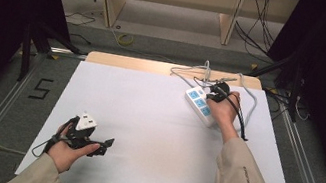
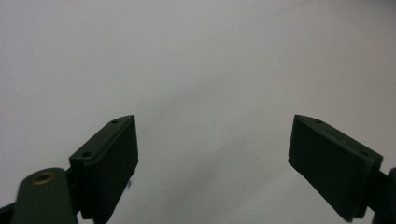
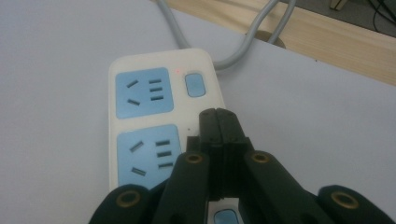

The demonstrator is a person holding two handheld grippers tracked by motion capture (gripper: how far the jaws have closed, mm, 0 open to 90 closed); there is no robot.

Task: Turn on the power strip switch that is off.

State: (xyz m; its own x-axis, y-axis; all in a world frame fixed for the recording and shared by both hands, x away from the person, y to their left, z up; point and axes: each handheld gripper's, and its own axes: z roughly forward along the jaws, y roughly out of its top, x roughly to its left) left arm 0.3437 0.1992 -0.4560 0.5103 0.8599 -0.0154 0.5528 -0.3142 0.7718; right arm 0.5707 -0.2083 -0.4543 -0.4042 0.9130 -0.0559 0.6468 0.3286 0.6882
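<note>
A white power strip with blue socket faces lies at the table's far right; in the right gripper view the power strip shows a small red light beside a blue switch. My right gripper hovers over it, and in its own view the right gripper has its jaws pressed together with nothing between them, just below the switch. My left gripper rests near the front left with its jaws wide apart; the left gripper faces bare white table.
The strip's grey cable loops off the far right of the white table cover. A wooden edge runs behind the strip. Cables and shelf legs stand on the floor beyond the table.
</note>
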